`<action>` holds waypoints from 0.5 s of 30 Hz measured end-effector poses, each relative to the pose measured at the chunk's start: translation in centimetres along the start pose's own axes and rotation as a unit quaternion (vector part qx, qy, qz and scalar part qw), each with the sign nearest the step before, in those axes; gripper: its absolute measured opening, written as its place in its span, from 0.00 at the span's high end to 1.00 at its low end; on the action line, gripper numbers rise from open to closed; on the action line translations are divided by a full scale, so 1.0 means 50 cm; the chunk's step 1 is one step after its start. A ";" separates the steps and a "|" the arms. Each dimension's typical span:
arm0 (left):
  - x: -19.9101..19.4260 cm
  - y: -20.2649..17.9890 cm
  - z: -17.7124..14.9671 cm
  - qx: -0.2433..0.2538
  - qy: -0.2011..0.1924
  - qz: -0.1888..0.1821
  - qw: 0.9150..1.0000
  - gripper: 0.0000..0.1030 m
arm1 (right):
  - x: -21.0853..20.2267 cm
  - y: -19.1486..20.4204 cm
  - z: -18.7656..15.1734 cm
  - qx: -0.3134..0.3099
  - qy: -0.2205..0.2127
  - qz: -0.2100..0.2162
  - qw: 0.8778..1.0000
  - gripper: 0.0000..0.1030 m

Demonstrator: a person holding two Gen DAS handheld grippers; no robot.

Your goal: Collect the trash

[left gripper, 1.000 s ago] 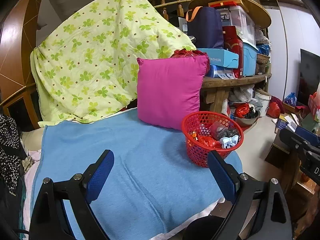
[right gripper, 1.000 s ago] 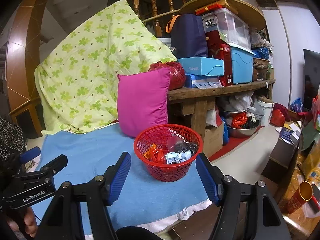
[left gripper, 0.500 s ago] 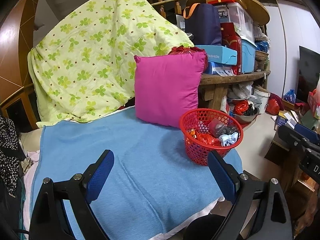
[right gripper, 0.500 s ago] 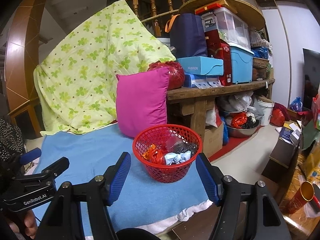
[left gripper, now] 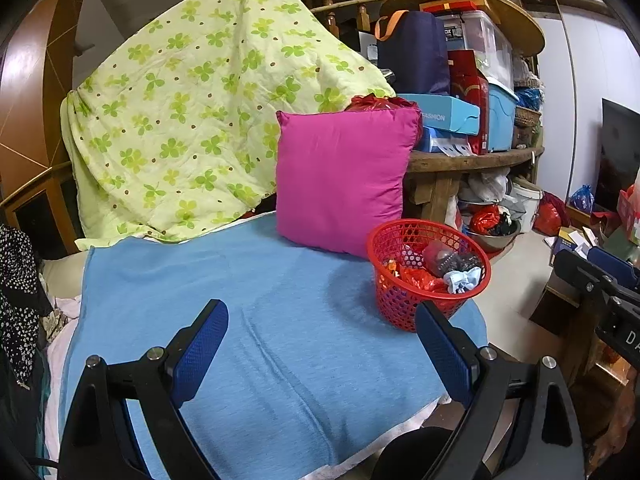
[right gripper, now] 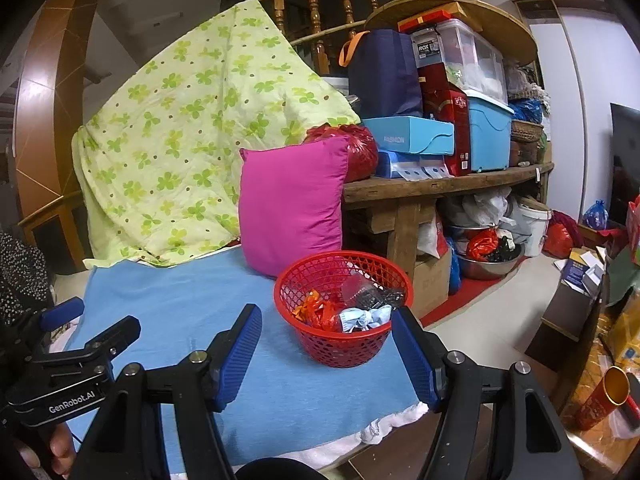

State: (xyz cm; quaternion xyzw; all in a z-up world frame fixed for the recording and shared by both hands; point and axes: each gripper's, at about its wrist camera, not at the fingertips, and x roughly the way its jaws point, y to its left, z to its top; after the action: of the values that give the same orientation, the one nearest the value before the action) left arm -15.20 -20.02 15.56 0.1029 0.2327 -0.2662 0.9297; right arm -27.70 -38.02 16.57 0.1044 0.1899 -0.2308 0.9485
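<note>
Both hand-held grippers are released with nothing between the pads: the left hand-held gripper (left gripper: 322, 344) spread wide over the blue cloth (left gripper: 256, 280), the right hand-held gripper (right gripper: 326, 350) less wide, just short of the red basket (right gripper: 342, 344). The trash (right gripper: 348, 310), wrappers and a crumpled pale scrap, already lies in the basket, which stands on the cloth's near right corner beside the pink pillow (right gripper: 292, 204); no loose litter shows on the cloth. Judgement: collection looks at or near its end, so the next move calls for a scan for stray pieces or, failing that, a grip on the basket rim.
</note>
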 end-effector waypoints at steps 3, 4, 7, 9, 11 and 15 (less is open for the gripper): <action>-0.006 0.008 -0.001 -0.004 -0.004 0.003 1.000 0.08 | -0.003 0.010 0.000 -0.003 -0.002 0.001 1.000 0.31; -0.009 0.010 -0.001 -0.005 -0.005 0.002 1.000 0.08 | -0.005 0.013 0.000 -0.004 -0.003 0.001 1.000 0.31; -0.014 0.016 -0.002 -0.007 -0.008 0.002 1.000 0.08 | -0.009 0.023 0.001 -0.006 -0.006 0.001 1.000 0.31; -0.015 0.018 -0.003 -0.008 -0.009 0.001 1.000 0.08 | -0.010 0.028 0.002 -0.008 -0.006 0.001 1.000 0.31; -0.016 0.020 -0.004 -0.010 -0.009 0.000 1.000 0.08 | -0.009 0.033 0.001 -0.010 -0.005 0.002 1.000 0.31; -0.019 0.023 -0.004 -0.011 -0.009 0.001 1.000 0.08 | -0.009 0.038 0.000 -0.011 -0.005 0.002 1.000 0.31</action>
State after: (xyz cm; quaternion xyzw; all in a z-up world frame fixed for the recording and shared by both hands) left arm -15.34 -18.57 15.91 0.0906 0.2271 -0.2633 0.9332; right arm -27.19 -36.17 16.96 0.0932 0.1872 -0.2276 0.9510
